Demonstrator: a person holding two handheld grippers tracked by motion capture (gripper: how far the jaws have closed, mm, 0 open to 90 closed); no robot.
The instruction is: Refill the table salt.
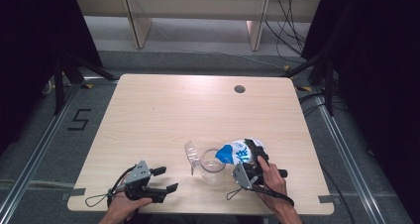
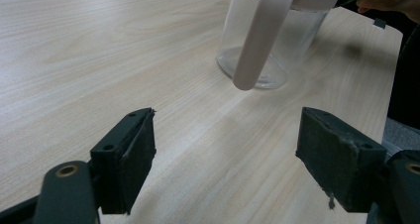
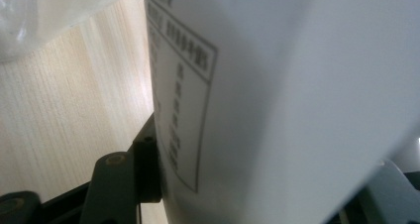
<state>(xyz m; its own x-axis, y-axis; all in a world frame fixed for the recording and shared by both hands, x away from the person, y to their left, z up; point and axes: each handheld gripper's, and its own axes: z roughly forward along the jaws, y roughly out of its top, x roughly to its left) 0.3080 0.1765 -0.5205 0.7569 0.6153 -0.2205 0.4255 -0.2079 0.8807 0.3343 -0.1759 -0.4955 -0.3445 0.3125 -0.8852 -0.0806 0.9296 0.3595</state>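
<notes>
A blue and white carton [image 1: 238, 153] hangs tilted, its top end leaning left over the mouth of a clear jug [image 1: 213, 168] on the table's front half. My right gripper [image 1: 257, 153] is shut on the carton; in the right gripper view its printed white side [image 3: 297, 95] sits against the left finger [image 3: 146, 169]. My left gripper [image 1: 167, 179] rests open near the front edge, left of the jug, with nothing between its jaws. Seen from the left gripper [image 2: 225, 149], the jug [image 2: 270, 60] stands ahead with its pale handle [image 2: 260, 35] facing me.
The light wooden table [image 1: 163, 115] has a round cable hole [image 1: 239, 89] at the back right. Beyond it stand pale furniture legs [image 1: 138, 26] and loose cables [image 1: 292, 21] on the floor. Dark stands flank both sides.
</notes>
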